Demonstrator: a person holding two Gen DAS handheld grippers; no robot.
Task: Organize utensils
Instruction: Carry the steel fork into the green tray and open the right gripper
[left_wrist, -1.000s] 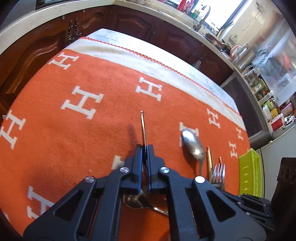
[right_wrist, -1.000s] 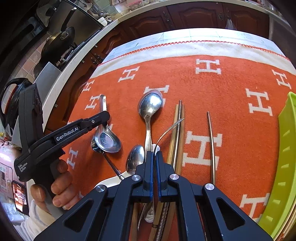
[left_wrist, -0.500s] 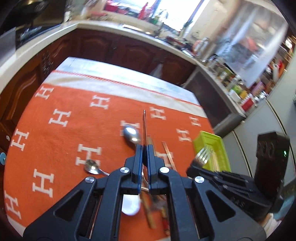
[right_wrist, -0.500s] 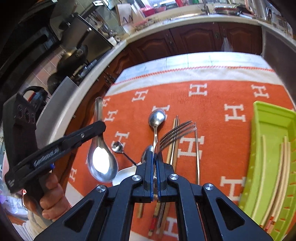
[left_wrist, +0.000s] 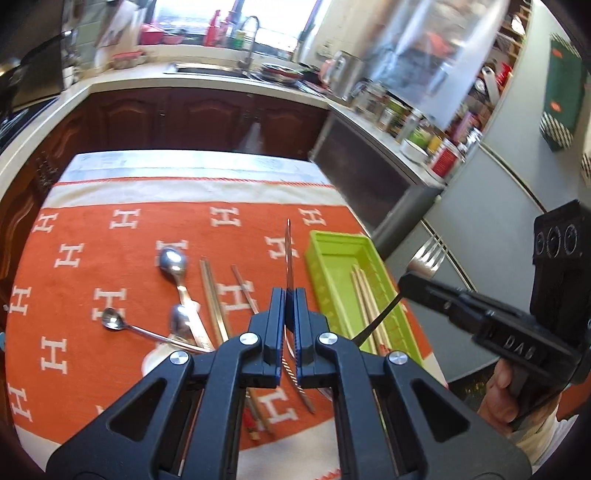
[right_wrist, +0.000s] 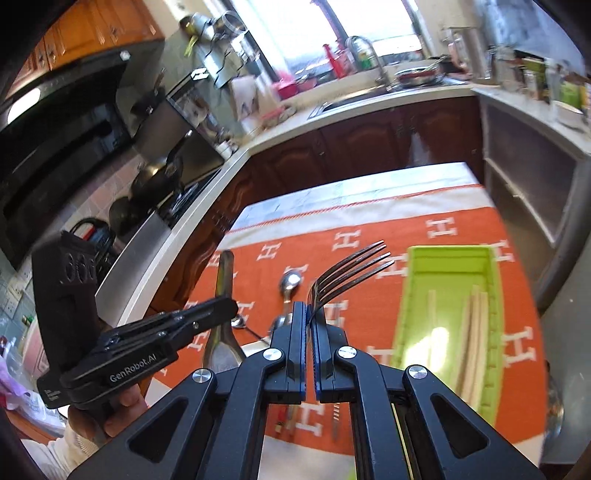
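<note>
My left gripper (left_wrist: 290, 295) is shut on a metal spoon (left_wrist: 288, 258), seen edge-on and held high above the orange cloth; from the right wrist view its handle (right_wrist: 223, 273) points up past the left gripper (right_wrist: 221, 306). My right gripper (right_wrist: 309, 310) is shut on a fork (right_wrist: 351, 273), tines up and forward, held high; the left wrist view shows the fork (left_wrist: 426, 260) and the right gripper (left_wrist: 410, 280) right of the tray. The green tray (left_wrist: 332, 251) lies on the cloth's right side with several pale chopsticks (left_wrist: 364, 299) inside.
On the orange H-patterned cloth (left_wrist: 110, 266) lie a large spoon (left_wrist: 173, 262), a small spoon (left_wrist: 110, 319), another spoon bowl (left_wrist: 179, 317), chopsticks (left_wrist: 210, 291) and a white dish (left_wrist: 155, 363). Dark cabinets and a counter stand beyond the table's far edge.
Both grippers have risen well above the table with their utensils, and both views have tilted up toward the kitchen. The left gripper has swung right, toward the green tray.
</note>
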